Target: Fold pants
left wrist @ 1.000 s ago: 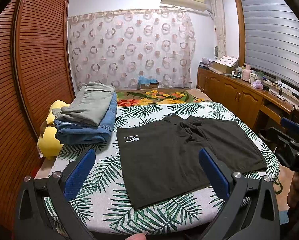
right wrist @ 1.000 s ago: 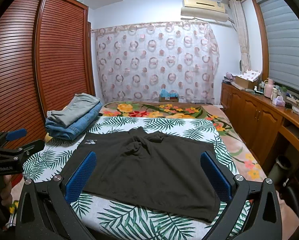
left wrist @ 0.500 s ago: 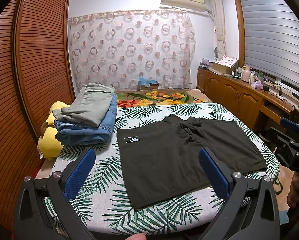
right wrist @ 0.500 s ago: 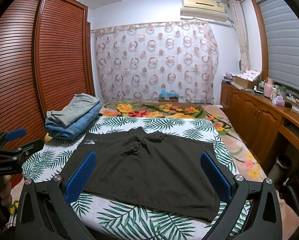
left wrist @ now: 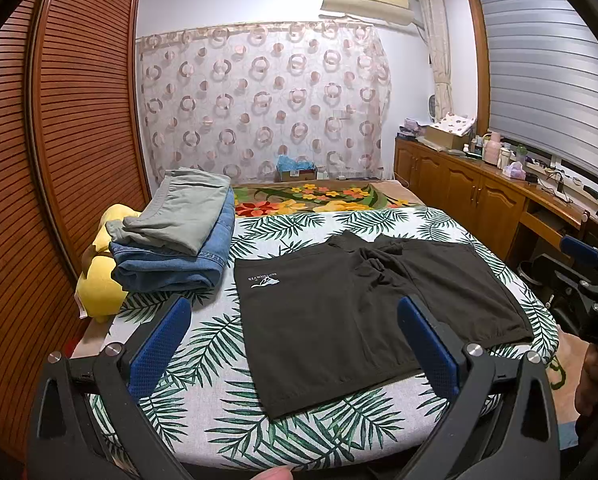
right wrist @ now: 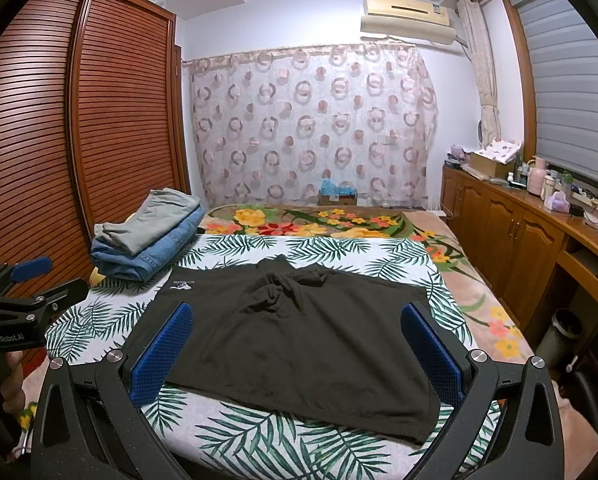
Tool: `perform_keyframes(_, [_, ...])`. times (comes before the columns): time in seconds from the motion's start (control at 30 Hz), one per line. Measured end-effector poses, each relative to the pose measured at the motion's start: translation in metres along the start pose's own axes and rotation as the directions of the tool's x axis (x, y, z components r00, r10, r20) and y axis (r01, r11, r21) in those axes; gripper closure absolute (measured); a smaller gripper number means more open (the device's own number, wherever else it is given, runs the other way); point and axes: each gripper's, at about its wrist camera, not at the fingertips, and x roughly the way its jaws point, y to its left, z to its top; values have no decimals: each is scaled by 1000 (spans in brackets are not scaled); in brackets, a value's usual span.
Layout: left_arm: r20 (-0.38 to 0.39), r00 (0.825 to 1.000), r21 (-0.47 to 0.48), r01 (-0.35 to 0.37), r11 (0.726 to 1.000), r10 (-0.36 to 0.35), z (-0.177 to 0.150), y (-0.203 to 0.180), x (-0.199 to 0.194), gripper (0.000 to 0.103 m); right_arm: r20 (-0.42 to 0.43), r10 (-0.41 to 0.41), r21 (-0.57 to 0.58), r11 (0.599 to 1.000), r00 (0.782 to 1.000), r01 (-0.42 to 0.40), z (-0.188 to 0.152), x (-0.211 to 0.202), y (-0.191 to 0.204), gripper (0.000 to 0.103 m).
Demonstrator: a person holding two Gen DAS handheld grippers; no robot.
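The black shorts [left wrist: 363,308] lie spread flat on the leaf-print bed [left wrist: 203,344], waistband toward the near edge, legs pointing away, with the crotch bunched into a knot of wrinkles [right wrist: 277,294] at the far middle. A small white logo [left wrist: 263,280] marks the left leg. To the far left, a stack of folded pants [left wrist: 179,236] sits well apart from the shorts.

The left gripper [left wrist: 295,344] and right gripper [right wrist: 299,344] both hover above the near edge, jaws spread wide and holding nothing. Nothing is folded yet; the step in hand looks like the approach for the first grasp.

To do it well:
- Pick one side to carry over the other, a lengthwise fold leg on leg. The left gripper sits nearer the left waist corner [left wrist: 273,410], the right nearer the right one [right wrist: 421,436].
- Pinch only the cloth, low and flat at a corner, so the bed sheet is not caught in the jaws.
- Take one hem corner and the waist corner of the same side, so the edge lifts as a straight line.
- The bunched crotch will likely spoil the crease; smoothing or tugging it flat first should help.
- Keep the fold clear of the stack.
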Motion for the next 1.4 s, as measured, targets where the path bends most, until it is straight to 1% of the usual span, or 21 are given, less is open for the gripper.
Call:
perform_keyframes(0.87, [0, 1000, -1, 0, 1000, 0, 0, 0, 0, 0, 2, 0, 0, 1000, 1000, 0, 0, 0, 0, 0])
perform_keyframes(1.1, [-19, 1000, -6, 2, 1000, -2, 1, 5, 1, 0, -10, -3, 4, 1000, 1000, 3, -2, 3, -1, 0])
perform_keyframes(1.13, [-23, 1000, -8, 2, 1000, -2, -4, 5, 9, 0, -12, -4, 5, 1000, 1000, 4, -3, 4, -2, 0])
perform_keyframes(1.2, [-34, 999, -9, 3, 1000, -3, -6, 5, 9, 0, -18, -6, 7, 1000, 1000, 6, -4, 4, -3, 0])
perform_keyframes(1.4, [-88, 996, -13, 3, 1000, -4, -15, 9, 22, 0, -42, -14, 11, 1000, 999, 15, -8, 11, -5, 0])
